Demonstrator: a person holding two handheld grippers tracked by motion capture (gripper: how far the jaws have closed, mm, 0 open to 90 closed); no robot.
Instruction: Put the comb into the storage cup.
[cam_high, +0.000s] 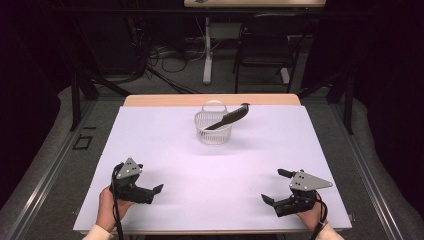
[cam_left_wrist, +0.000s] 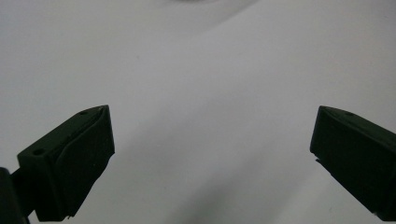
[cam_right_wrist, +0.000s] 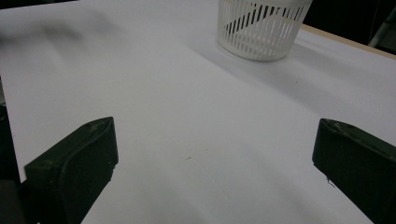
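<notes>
- The white slatted basket (cam_high: 213, 129) stands upright at the far middle of the surface (cam_high: 165, 150), which is covered with a white sheet.
- A black comb (cam_high: 228, 118) lies tilted in the basket: its lower end rests inside, and its upper end juts out over the rim toward the far right.
- The left hand-held gripper (cam_high: 150, 192) sits at the near left corner of the surface, held in the person's left hand (cam_high: 107, 206); its jaws are spread wide with nothing between them.
- In the left gripper view, the left hand-held gripper (cam_left_wrist: 212, 144) looks down on bare white sheet, with its two black jaws far apart at either side.
- The right hand-held gripper (cam_high: 276, 186) sits at the near right corner, held in the person's right hand (cam_high: 310, 216); its jaws are also spread and empty.
- In the right gripper view, the right hand-held gripper (cam_right_wrist: 215, 154) points across the sheet toward the basket (cam_right_wrist: 259, 28), which stands well apart from it at the top of the frame, with dark stripes of the comb showing through its slats.
- Both grippers are well apart from the basket and from each other.
- A wooden edge of the surface shows beyond the sheet, behind the basket.
</notes>
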